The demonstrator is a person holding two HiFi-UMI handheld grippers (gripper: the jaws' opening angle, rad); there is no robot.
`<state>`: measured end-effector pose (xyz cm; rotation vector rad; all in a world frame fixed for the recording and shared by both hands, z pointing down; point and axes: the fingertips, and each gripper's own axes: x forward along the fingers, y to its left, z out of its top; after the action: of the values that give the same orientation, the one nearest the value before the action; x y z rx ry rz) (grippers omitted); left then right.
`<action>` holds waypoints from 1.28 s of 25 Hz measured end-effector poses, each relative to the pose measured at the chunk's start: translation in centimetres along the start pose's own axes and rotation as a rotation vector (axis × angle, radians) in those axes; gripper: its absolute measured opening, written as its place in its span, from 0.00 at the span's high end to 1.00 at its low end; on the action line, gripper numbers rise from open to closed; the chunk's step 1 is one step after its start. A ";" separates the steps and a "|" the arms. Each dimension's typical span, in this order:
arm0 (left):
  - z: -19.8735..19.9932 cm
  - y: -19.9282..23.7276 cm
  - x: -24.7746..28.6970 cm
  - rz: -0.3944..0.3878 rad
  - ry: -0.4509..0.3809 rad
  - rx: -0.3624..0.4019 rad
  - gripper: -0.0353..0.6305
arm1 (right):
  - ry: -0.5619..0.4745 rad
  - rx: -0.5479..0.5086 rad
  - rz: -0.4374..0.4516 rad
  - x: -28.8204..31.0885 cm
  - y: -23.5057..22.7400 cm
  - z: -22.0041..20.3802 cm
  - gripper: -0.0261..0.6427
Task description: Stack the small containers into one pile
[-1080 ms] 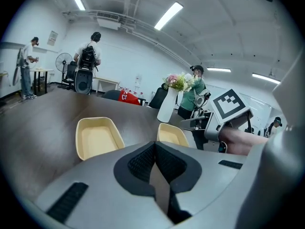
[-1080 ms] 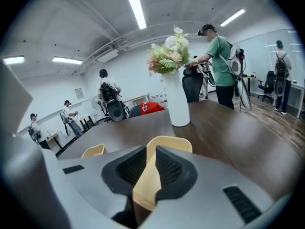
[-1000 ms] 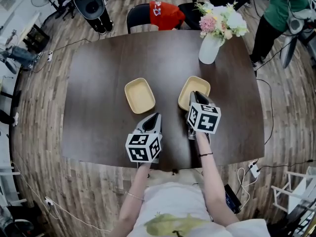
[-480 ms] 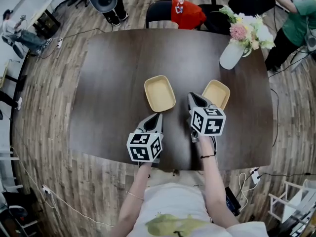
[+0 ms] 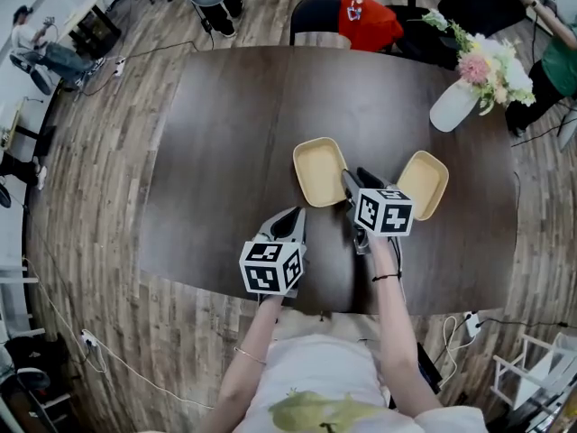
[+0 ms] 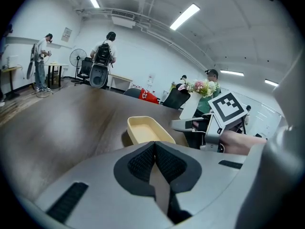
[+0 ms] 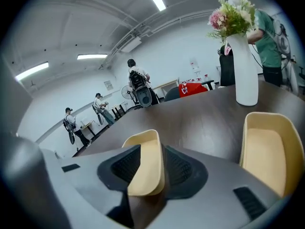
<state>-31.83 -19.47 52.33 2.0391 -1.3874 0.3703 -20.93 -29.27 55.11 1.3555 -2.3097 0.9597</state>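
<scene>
Two small beige containers lie on the dark table (image 5: pixel 234 133). The left one (image 5: pixel 318 170) (image 6: pixel 145 130) has its near right wall (image 7: pixel 145 171) standing between the jaws of my right gripper (image 5: pixel 350 179) (image 7: pixel 147 149). Those jaws are opening, and the pads straddle the wall without clearly pressing on it. The other container (image 5: pixel 424 183) (image 7: pixel 267 151) sits empty just right of that gripper. My left gripper (image 5: pixel 290 215) (image 6: pixel 153 144) is shut on nothing, its pads meeting, a short way nearer than the left container.
A white vase of flowers (image 5: pixel 455 105) (image 7: pixel 247 70) stands at the table's far right. Chairs, one with a red cloth (image 5: pixel 365 21), line the far edge. People stand in the background, away from the table. The table's near edge lies just under both grippers.
My right gripper has shifted from the right container's left edge to the left container's right wall. The head view has swung, sliding everything rightward. My left gripper has stayed put.
</scene>
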 end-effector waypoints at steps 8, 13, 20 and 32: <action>-0.2 2.2 0.4 -0.010 0.025 -0.006 0.91 | 0.072 0.028 -0.040 3.1 -0.5 -2.2 0.72; -0.2 2.9 0.9 -0.015 0.042 -0.003 0.91 | 0.123 0.025 -0.088 4.2 -1.2 -2.8 0.75; -0.2 3.1 0.5 -0.014 0.041 0.014 0.91 | 0.125 0.044 -0.151 2.9 -1.6 -3.1 0.91; 0.9 -1.0 1.5 -0.016 0.022 0.038 0.91 | -0.041 0.199 -0.153 -3.0 -4.5 1.0 0.91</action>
<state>-30.38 -20.93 52.11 2.0694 -1.3592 0.4138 -15.45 -29.49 54.52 1.6175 -2.1483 1.1460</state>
